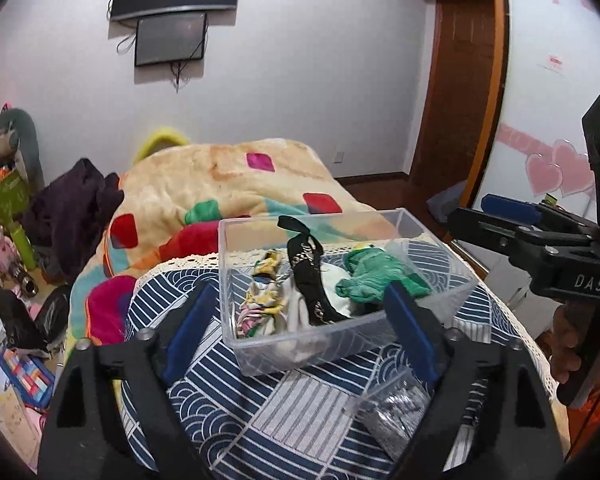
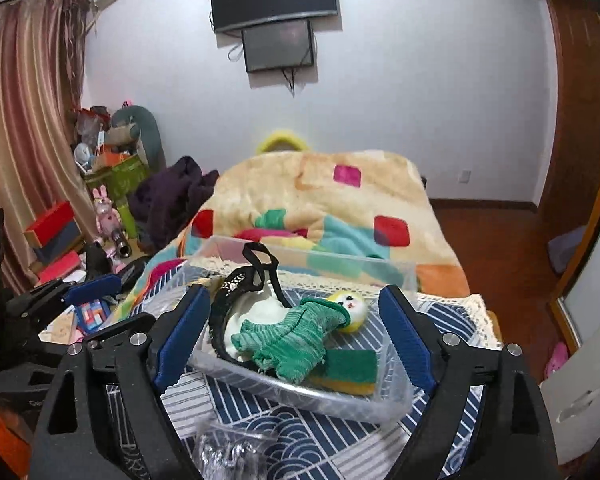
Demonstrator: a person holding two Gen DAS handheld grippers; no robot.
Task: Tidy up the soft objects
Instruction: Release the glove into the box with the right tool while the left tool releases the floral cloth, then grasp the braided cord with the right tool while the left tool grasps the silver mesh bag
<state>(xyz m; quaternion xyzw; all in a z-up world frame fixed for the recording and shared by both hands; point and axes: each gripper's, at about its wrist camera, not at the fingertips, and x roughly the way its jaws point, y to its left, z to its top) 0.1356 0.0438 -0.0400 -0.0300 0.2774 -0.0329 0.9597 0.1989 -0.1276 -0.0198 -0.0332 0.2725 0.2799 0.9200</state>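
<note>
A clear plastic bin (image 1: pixel 432 236) (image 2: pixel 396 396) stands on a blue-and-white patterned cloth. It holds a green knitted cloth (image 1: pixel 370 278) (image 2: pixel 286 340), a black strap (image 1: pixel 310 272) (image 2: pixel 256 264), a white cloth (image 2: pixel 256 312), a patterned fabric bundle (image 1: pixel 260 296), a small yellow-white plush (image 2: pixel 350 310) and a green-yellow sponge (image 2: pixel 350 370). My left gripper (image 1: pixel 300 328) is open and empty, its fingers on either side of the bin's near end. My right gripper (image 2: pixel 296 336) is open and empty, just above the bin. It also shows in the left wrist view (image 1: pixel 512 216).
The patterned cloth (image 1: pixel 284 412) covers a raised round surface at the foot of a bed with a colourful blanket (image 1: pixel 228 184). A clear bag of dark items (image 1: pixel 396 412) (image 2: pixel 228 452) lies in front of the bin. Clutter covers the floor at left (image 1: pixel 12 320).
</note>
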